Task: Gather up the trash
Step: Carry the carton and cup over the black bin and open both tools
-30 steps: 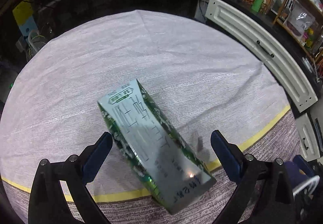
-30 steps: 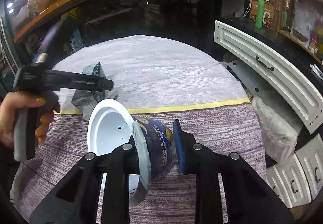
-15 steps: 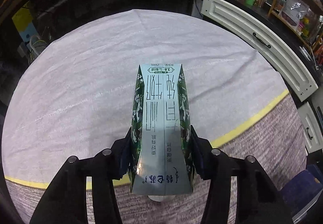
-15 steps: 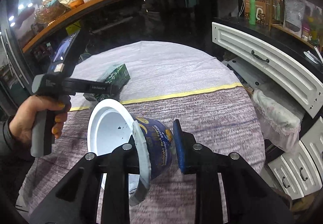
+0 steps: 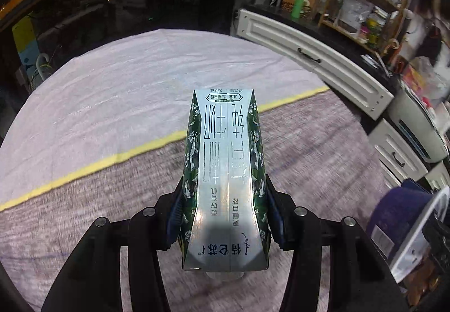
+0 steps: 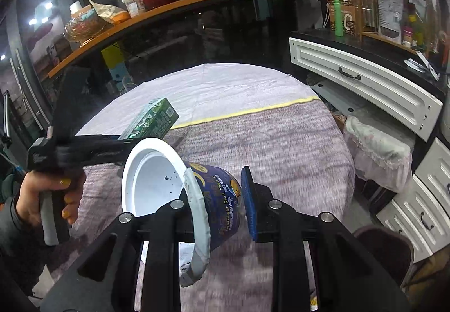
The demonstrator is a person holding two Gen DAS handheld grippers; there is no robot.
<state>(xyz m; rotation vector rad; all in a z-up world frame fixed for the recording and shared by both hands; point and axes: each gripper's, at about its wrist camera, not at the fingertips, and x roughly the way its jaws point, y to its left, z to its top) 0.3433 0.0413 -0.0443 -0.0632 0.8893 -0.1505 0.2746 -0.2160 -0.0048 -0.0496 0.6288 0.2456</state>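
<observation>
Carton [image 5: 225,179] clamped in left hand-held gripper [image 5: 223,216], cup [image 6: 197,193] in right hand-held gripper [image 6: 222,205]; keep both squeezed, carry level toward bin.

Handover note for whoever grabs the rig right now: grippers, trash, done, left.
Left gripper: shut on the milk carton, lifted clear of the table cloth.
Right gripper: shut on the yogurt cup, one finger inside its rim, the other on the outer wall.
Done: both pieces of trash picked up; no other trash shows on the cloth.
Left: drop both. The lined bin to the right of the table looks the likely place.
</observation>
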